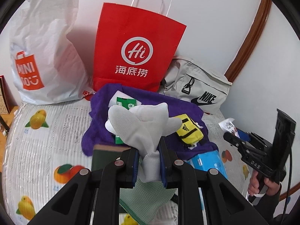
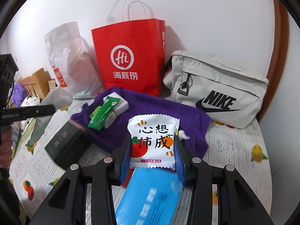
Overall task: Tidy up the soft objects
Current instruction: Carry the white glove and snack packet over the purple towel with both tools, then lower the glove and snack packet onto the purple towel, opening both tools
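My left gripper (image 1: 149, 161) is shut on a grey sock (image 1: 138, 125), which fans out above the pads. It also shows in the right wrist view, where the sock (image 2: 58, 98) hangs at the far left from the left gripper (image 2: 54, 108). My right gripper (image 2: 152, 153) is shut on a white snack packet (image 2: 152, 142) with orange and tomato prints. That right gripper (image 1: 229, 136) shows at the right of the left wrist view, carrying the packet (image 1: 227, 126). A purple cloth (image 2: 159, 116) lies on the table beneath, with a green tissue pack (image 2: 102, 113) and a yellow pouch (image 1: 189, 131) on it.
A red paper bag (image 1: 136, 46), a white plastic bag (image 1: 45, 56) and a grey Nike bag (image 2: 215, 90) stand along the wall. A dark green box (image 2: 65, 144), a blue box (image 2: 151, 196) and a green towel (image 1: 146, 200) lie on the fruit-print tablecloth (image 1: 46, 131).
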